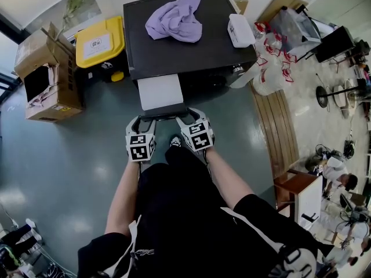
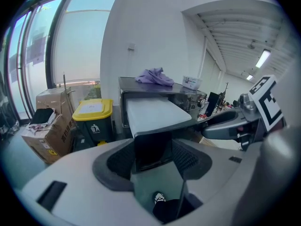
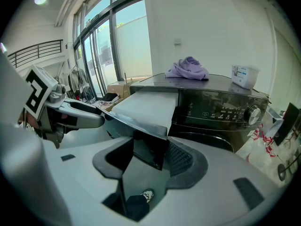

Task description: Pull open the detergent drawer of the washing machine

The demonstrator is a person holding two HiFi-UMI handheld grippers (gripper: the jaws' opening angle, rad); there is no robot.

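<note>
The dark grey washing machine (image 1: pixel 191 57) stands ahead of me, and its detergent drawer (image 1: pixel 159 91) sticks out toward me, pale top showing. My left gripper (image 1: pixel 145 118) is at the left end of the drawer's dark front panel (image 2: pixel 151 149), and my right gripper (image 1: pixel 184 117) is at the right end. In the left gripper view the panel fills the gap between the pads (image 2: pixel 121 161). In the right gripper view the panel (image 3: pixel 148 149) sits the same way between that gripper's pads (image 3: pixel 181 157). Both grippers are shut on the panel.
A purple cloth (image 1: pixel 175 19) and a white tub (image 1: pixel 240 30) lie on the machine's top. To the left are a yellow-lidded bin (image 1: pixel 99 42) and an open cardboard box (image 1: pixel 46 74). To the right are plastic bags (image 1: pixel 269 62) and a wooden bench (image 1: pixel 277 126).
</note>
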